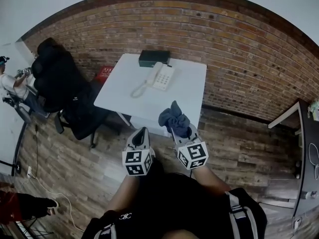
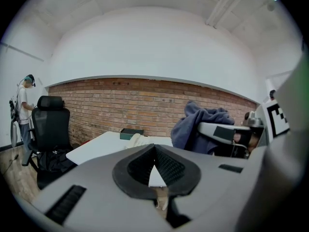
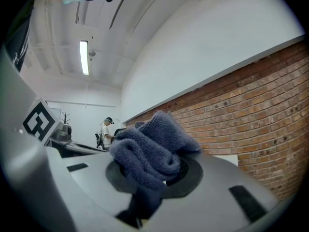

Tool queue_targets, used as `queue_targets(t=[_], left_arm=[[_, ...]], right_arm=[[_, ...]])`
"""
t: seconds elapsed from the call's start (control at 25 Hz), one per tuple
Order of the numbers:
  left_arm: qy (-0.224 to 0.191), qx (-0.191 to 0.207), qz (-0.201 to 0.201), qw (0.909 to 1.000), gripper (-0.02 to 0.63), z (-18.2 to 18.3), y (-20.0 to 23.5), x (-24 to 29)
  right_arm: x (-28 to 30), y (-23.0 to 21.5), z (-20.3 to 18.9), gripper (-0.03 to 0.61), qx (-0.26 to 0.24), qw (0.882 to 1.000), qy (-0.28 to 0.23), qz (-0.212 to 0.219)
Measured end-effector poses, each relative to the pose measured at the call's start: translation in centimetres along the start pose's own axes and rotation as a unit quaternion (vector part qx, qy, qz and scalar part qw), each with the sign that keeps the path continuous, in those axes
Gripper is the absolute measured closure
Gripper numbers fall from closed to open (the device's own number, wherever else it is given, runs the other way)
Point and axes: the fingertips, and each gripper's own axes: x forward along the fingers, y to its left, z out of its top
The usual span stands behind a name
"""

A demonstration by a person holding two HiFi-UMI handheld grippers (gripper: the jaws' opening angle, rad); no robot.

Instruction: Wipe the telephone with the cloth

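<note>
My first worry is close in. The blue knitted cloth (image 3: 152, 146) is bunched, with most of it bulging above the right gripper (image 1: 183, 133) and only a small fold pinched, so a hard drag could pull it free or let bare jaw scrape the plastic. Farther out, the telephone (image 1: 162, 76) looks light and sits loose on the white table (image 1: 184, 91). A one-sided wipe could slide it toward the dark green box (image 1: 154, 58) just behind it, or tip the handset out of its cradle. Its coiled cord (image 1: 138, 90) loops onto the table's middle to the left of the phone, and I judge a trailing corner of cloth could snag it and tug the set along. As for the tools, the right gripper's jaws are nearly together and clamped on that fold of cloth, which touches nothing else. The left gripper (image 2: 155, 151) has its jaw tips meeting, with only a thin wedge of light below them and nothing between them, so it is not yet ready to steady the phone. Both are held in the air on my side of the table's near edge, not touching it. The telephone lies on the table's far half, well apart from either gripper.
</note>
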Motion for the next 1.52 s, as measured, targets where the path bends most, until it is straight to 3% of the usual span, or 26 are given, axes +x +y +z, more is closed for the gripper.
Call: queue_targets(t=[0.44, 0.84, 1.32, 1.52], left_arm=[[-0.001, -0.016, -0.023, 0.9996, 0.621, 1.5, 4.1, 8.1], [0.003, -0.022, -0.041, 0.9989, 0.621, 6.5, 11.5, 17.0], [0.025, -0.033, -0.076, 0.9962, 0.621, 8.0, 18.0, 25.0], [0.030, -0.041, -0.054, 0.9972, 0.621, 8.2, 21.1, 26.0]], right_arm=[[7.7, -3.7, -0.9, 0.529, -0.014, 1.000, 0.020, -0.018], [18.8, -6.9, 0.9, 0.529, -0.014, 0.999, 0.028, -0.042], [29.3, -9.7, 0.5, 0.529, -0.021, 0.996, 0.052, -0.067], [32.8, -10.4, 0.7, 0.529, 0.000, 0.997, 0.053, -0.059]])
